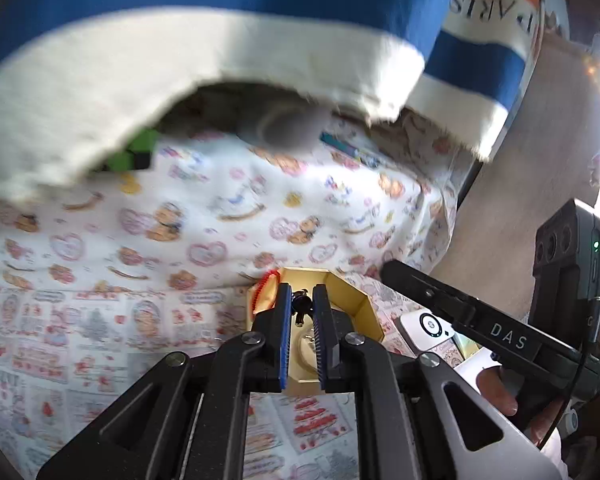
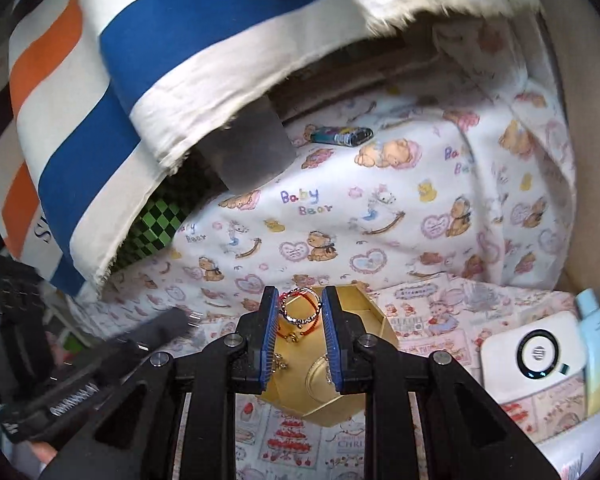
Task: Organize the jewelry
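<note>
We have both grippers over the gold box (image 2: 374, 322), which sits on the printed cloth (image 2: 380, 224) near its front edge.

The right gripper (image 2: 300, 312) has its jaws a little apart around the bracelet (image 2: 300, 308), a thin ring of small beads with a red cord; we cannot tell whether the pads actually pinch it. The left gripper (image 1: 302, 304) has its jaws narrowly parted around a small dark earring (image 1: 301, 303), perhaps touching it.

We judge these pieces very light, slippery and easily bent or dropped. The bracelet is best taken across its band, and the earring by its body.

The right view shows more jewelry lying in the box and the lighter (image 2: 340, 135) at the cloth's far side. The left view shows the white device (image 1: 428, 330) beside the box.
</note>
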Motion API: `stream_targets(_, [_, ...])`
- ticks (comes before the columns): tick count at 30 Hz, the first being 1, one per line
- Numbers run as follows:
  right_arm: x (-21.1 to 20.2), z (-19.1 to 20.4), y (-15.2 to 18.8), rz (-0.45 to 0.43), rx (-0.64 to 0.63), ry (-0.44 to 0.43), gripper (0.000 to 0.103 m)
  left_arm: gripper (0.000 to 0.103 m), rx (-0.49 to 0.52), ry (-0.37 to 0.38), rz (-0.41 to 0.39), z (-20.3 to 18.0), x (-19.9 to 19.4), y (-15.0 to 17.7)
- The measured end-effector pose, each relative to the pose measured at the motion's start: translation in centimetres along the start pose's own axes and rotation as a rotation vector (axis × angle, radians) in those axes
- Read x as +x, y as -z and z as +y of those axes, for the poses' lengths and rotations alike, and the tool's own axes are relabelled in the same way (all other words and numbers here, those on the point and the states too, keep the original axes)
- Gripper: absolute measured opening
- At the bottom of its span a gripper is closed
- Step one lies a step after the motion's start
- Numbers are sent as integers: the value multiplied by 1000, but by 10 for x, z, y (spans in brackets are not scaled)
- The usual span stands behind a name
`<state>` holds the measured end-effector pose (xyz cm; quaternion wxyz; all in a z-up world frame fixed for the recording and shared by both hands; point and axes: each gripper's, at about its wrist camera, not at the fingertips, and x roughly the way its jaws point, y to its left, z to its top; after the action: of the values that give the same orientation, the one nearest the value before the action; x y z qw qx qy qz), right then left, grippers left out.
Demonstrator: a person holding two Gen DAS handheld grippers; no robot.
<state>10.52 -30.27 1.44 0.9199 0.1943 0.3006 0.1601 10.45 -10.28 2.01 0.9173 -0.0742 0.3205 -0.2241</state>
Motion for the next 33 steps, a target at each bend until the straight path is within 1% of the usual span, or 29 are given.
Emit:
stream_targets(2, [7,-3,0,9,1,-4,24,9,24,-26,10,-5,10,0])
stream_targets(5, [24,-10,-1,24,7,-2,24,10,25,-40,37,-3,24,3])
stream_targets(7, [34,-13,1,49,-4,20,24,10,20,-50,56,1,34,4])
stream_targets(10, [41,-18,4,47,2,62,24,9,3,-21,65,10,41,8])
stream_targets(12, [40,-19,3,37,13,59,24,11,-17,-12,60,15,42,10])
stream_targets(13, [40,-20,3,34,17,50,25,14,-30,0,61,19,40,10])
stream_targets(14, [39,-20,2,30,21,46,32,19,-44,3,58,21,38,10])
stream_targets(15, [37,-20,2,21,19,48,44,25,-50,-9,55,23,34,10])
stream_targets(17, [32,-18,1,-10,4,62,58,30,-42,-48,35,23,23,8])
stream_targets(19, [28,-14,-1,-25,-19,77,58,37,-11,-98,10,21,11,7])
stream_targets(21, [24,-11,-2,-32,-28,76,59,54,12,-145,-24,21,-2,7])
stream_targets(22, [23,-10,-2,-36,-29,80,60,58,22,-176,-47,21,-11,7])
stream_targets(24, [18,-6,-1,-49,-40,85,65,69,33,-227,-79,24,-25,8])
stream_targets(26, [14,1,-1,-59,-59,98,68,72,33,-259,-114,29,-41,11])
stream_targets(28, [12,7,0,-69,-79,105,69,74,33,-289,-165,34,-53,14])
stream_targets(30, [11,12,1,-79,-99,112,70,77,31,-318,-212,41,-64,20])
stream_targets(31, [13,16,2,-84,-105,119,71,78,27,-329,-223,45,-66,22])
stream_targets(33, [13,19,4,-87,-124,138,71,79,21,-338,-217,52,-65,25])
